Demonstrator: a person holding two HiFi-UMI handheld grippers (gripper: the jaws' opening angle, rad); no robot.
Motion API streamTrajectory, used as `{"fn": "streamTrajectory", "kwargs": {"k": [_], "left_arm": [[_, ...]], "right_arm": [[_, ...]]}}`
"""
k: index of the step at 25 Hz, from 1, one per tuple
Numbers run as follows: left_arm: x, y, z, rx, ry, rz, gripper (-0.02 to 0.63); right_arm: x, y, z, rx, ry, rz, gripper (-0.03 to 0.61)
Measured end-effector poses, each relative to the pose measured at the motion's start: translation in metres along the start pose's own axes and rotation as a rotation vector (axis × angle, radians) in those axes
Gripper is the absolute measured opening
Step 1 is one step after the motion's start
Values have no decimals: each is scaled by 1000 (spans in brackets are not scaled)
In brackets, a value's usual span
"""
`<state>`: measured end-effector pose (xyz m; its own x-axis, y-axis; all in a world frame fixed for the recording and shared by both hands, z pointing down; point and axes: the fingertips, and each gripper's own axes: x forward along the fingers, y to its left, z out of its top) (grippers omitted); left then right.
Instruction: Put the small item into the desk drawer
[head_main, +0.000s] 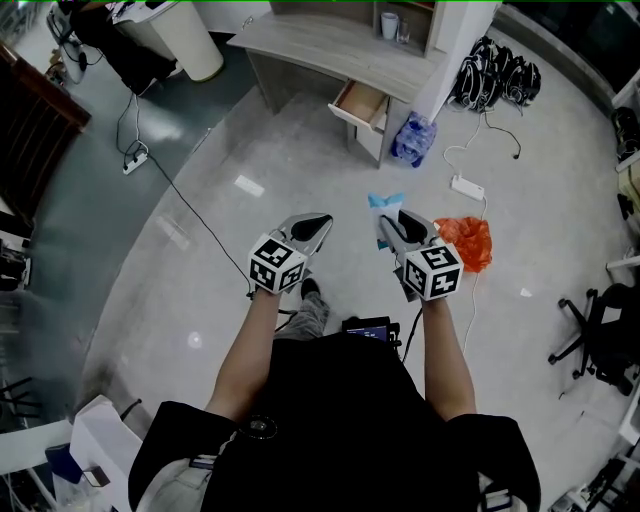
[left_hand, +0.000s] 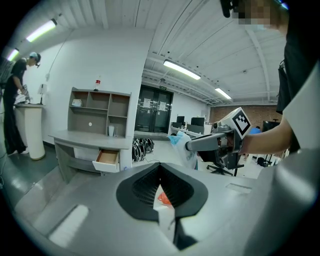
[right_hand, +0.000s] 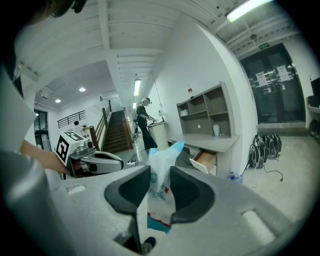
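Note:
My right gripper (head_main: 392, 222) is shut on a small light-blue and white packet (head_main: 385, 201), which sticks up between its dark pads in the right gripper view (right_hand: 161, 185). My left gripper (head_main: 316, 226) is held level beside it, shut with nothing in it; its pads meet at the tips (left_hand: 160, 167). Both hang over the floor, well short of the grey desk (head_main: 330, 45). The desk's drawer (head_main: 362, 103) is pulled open and shows a bare wooden inside (left_hand: 107, 157) (right_hand: 204, 159). The left gripper view also catches the right gripper (left_hand: 192, 145) holding the packet (left_hand: 180, 142).
An orange bag (head_main: 467, 240), a white power strip (head_main: 467, 187) and its cable lie on the floor to the right. A blue plastic bag (head_main: 412, 140) sits beside the desk. A person (left_hand: 15, 100) stands at a white counter far left. An office chair (head_main: 600, 330) is at right.

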<state>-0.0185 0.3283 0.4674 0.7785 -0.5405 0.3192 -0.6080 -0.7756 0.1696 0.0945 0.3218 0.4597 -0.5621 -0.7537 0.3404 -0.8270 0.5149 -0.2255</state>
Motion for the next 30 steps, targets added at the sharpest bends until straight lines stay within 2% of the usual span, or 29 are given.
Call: {"fn": "streamTrajectory", "kwargs": {"k": [13,30], "left_arm": [[30,34,-2,-16,15,-46,0],[65,153,21,-46,21,-127,1]], "right_arm": [[25,-27,2,26,19,-55,124],[132,-44,43,31,61,-128,124]]}}
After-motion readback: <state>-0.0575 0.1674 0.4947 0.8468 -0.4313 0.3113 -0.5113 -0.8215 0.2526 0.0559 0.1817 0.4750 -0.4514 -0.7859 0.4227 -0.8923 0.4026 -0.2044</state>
